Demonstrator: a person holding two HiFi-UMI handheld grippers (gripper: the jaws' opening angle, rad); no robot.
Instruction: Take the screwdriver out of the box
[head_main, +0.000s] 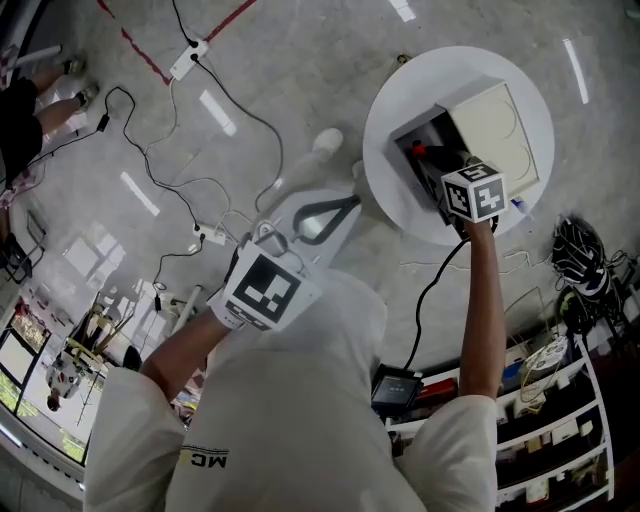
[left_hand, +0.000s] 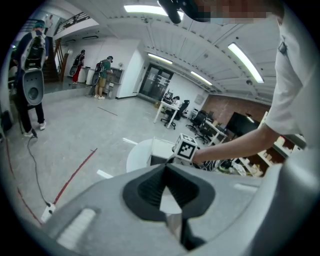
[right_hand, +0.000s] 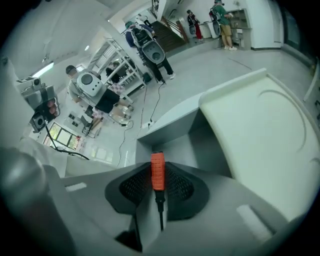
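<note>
One screwdriver (right_hand: 158, 176) is pinched in our right tongs (right_hand: 157, 165) over the box (right_hand: 170, 137). Our left tongs (left_hand: 165, 169) are closed and empty. Next we lift it clear.

- the marker cube (head_main: 473, 191) is hiding the right gripper's (right_hand: 158, 167) jaws in the head view;
- the screwdriver's (right_hand: 157, 175) tip is fading out, too thin to tell, low between those jaws;
- the left gripper (left_hand: 165, 167) is covering the box's (left_hand: 156, 160) base.

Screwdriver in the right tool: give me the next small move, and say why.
Probably lift it straight up and out. The right tool is shut on the screwdriver by its orange handle. The box shows its grey walls close ahead and its open lid stands alongside, so rising first should keep the shaft from catching a wall.
</note>
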